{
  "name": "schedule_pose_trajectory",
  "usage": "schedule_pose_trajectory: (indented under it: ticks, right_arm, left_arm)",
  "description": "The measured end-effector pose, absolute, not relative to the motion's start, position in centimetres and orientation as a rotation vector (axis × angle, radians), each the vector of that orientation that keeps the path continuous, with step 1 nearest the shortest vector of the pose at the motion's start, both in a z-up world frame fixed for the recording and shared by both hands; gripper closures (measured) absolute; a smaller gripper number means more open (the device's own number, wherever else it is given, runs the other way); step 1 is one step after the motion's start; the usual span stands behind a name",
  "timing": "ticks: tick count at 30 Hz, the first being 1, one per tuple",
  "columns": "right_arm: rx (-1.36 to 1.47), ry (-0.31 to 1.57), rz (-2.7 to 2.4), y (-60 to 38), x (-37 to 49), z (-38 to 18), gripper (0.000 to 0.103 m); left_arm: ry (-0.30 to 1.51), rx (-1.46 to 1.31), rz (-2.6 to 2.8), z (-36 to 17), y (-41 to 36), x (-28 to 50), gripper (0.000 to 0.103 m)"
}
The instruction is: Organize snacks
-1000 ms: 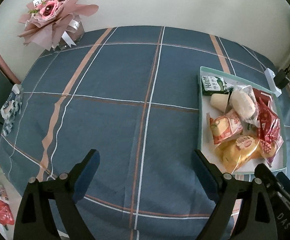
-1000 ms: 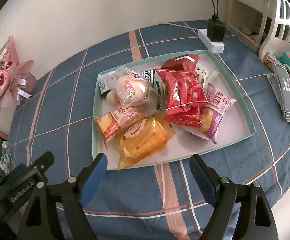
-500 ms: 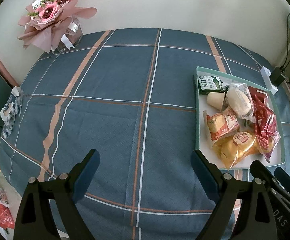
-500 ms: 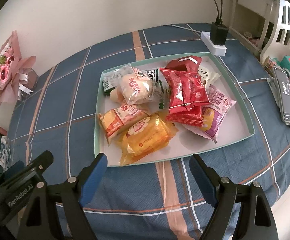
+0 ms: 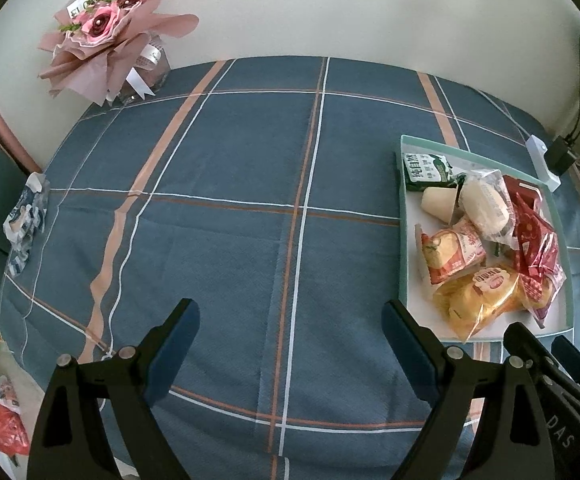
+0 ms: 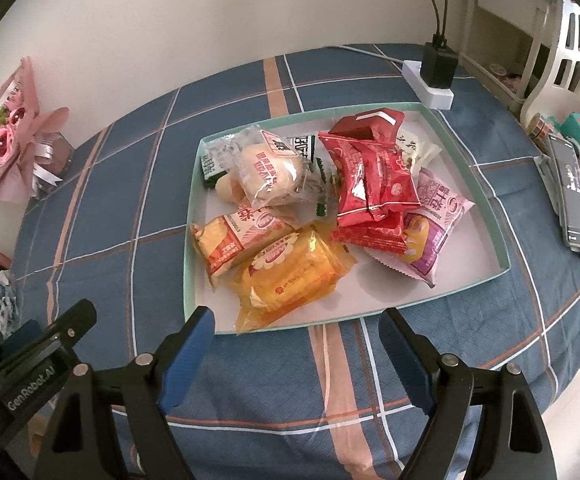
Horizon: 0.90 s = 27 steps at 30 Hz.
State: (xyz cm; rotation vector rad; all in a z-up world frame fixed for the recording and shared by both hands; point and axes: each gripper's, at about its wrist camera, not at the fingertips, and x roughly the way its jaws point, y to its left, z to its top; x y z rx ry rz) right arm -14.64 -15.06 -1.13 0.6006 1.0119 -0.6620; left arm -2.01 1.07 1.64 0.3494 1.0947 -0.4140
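Observation:
A shallow tray with a green rim (image 6: 189, 256) lies on the blue plaid tablecloth (image 6: 102, 208) and holds several snack packs in a loose pile. Nearest is a yellow pack (image 6: 290, 276), with an orange-red pack (image 6: 238, 240) beside it. Behind them lie a clear-wrapped bun (image 6: 270, 168), red packs (image 6: 374, 176) and a pink pack (image 6: 434, 224). My right gripper (image 6: 297, 318) hovers open just before the tray's near rim, nothing between its fingers. My left gripper (image 5: 290, 310) stands open over bare cloth, left of the tray (image 5: 401, 216). A green carton (image 5: 426, 166) lies at the tray's far corner.
A pink bouquet (image 5: 110, 36) stands at the table's far left by the wall. A white power strip with a black charger (image 6: 436, 76) lies behind the tray. A phone (image 6: 570, 192) and small clutter sit at the right edge. A crumpled wrapper (image 5: 26, 216) lies at the left edge.

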Motion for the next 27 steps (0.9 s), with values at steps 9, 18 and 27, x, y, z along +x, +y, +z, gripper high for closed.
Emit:
schedule_pose_trajectory:
  ticks: [9,18,27]
  right_arm:
    - [0.603,1.013,-0.67,-15.32,-14.73,-1.19,0.016]
    - [0.604,1.014,-0.669,-15.37,-14.73,-1.24,0.016]
    - [0.608,1.016,-0.669,-15.34,-14.79,-1.37,0.016]
  left_arm:
    - [1.097,0.341,-0.408,1.63,1.11,-1.91,0.011]
    - [1.094,0.332,-0.412,1.71,1.13,-1.89,0.011]
    - [1.095,0.325,-0.417,1.8,1.08,-1.86,0.011]
